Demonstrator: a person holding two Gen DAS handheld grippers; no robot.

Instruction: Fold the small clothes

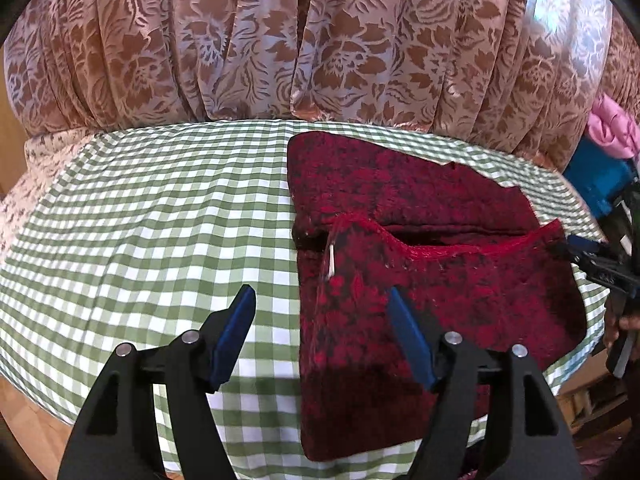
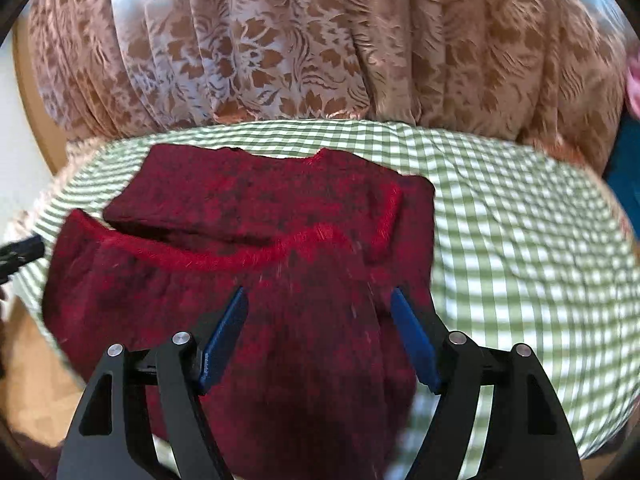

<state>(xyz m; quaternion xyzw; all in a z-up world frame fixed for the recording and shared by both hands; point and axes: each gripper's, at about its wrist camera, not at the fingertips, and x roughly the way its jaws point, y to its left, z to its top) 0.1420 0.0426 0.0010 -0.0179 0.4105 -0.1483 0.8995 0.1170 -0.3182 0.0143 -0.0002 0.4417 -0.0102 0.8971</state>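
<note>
Left gripper (image 1: 320,300) fingers spread apart, holding nothing, right blue pad (image 1: 408,336) over edge of red garment (image 1: 420,280). Right gripper (image 2: 318,300) also spread wide, empty, above same garment. Garment lies partly folded on green checked tablecloth (image 1: 160,220); floral curtain (image 1: 280,40) behind.

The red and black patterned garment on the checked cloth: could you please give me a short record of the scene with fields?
garment: dark red and black patterned fuzzy garment, lying partly folded on the cloth, upper layer doubled over the lower
surface: green and white checked cloth
backdrop: pinkish brown floral curtain
left hand-held gripper: open, over the garment's left edge, holding nothing
right hand-held gripper: open, above the garment, holding nothing
image quality: right wrist view blurred
</note>
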